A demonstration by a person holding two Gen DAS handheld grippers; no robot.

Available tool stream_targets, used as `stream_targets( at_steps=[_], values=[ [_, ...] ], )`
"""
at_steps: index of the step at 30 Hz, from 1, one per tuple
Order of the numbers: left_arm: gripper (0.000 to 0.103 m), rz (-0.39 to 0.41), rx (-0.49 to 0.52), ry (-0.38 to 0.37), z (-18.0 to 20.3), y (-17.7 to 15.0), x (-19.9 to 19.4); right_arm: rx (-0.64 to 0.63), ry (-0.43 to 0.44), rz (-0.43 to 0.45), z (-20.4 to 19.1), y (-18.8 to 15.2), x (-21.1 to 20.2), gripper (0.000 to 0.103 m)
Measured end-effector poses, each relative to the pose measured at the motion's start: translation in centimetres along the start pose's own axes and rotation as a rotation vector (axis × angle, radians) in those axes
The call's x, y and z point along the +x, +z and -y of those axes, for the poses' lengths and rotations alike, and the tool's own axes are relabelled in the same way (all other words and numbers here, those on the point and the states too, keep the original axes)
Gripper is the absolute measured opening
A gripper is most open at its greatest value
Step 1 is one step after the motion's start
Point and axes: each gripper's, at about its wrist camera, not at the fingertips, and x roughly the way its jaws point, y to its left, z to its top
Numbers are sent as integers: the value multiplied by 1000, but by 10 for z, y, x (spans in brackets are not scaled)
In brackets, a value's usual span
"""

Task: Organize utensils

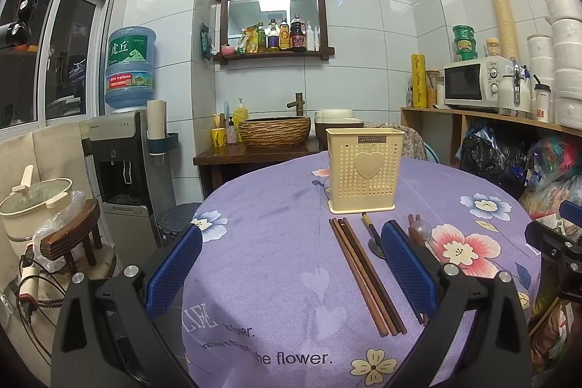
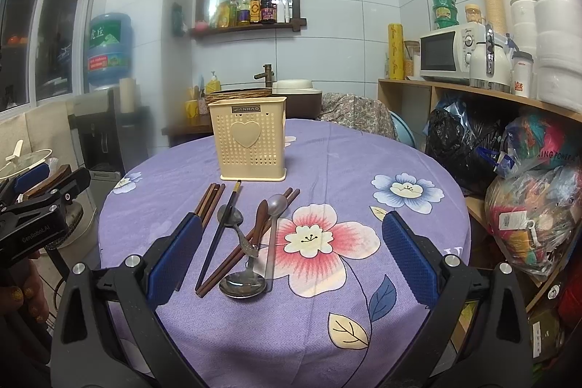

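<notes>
In the lower middle of the left wrist view, a bundle of brown chopsticks (image 1: 365,275) lies flat on the purple floral tabletop (image 1: 276,242), and this is the relation we think the coming move turns on: their long axis runs from the cream utensil holder (image 1: 363,170) in the upper centre of the frame down toward the camera, slanting slightly to the right. They sit between the two blue pads of our left gripper (image 1: 291,270), closer to the right pad, so that gripper looks best lined up for them. Its jaws stand wide apart with nothing held. In the right wrist view the same holder (image 2: 251,139) stands upright at centre frame, and below it a loose heap of utensils is spread: a large metal spoon (image 2: 242,284) at lower centre, a wooden spoon (image 2: 261,211), a pale spoon (image 2: 278,204), dark chopsticks (image 2: 218,235) and more brown ones crossing under them. Our right gripper (image 2: 291,255) is also fully open and empty, with that heap lying left of its midline, nearer its left pad. We judge nothing is sorted yet; whether the holder has anything inside we cannot tell. A grasp across the chopsticks' width, then tipping them upright, seems the likely need.
</notes>
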Motion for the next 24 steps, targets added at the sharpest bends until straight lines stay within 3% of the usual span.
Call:
stream_targets(
  at_steps=[24],
  values=[
    [98,-7,0,5,-2,0,-1,3,-1,-9,1,-1,1,98]
  ],
)
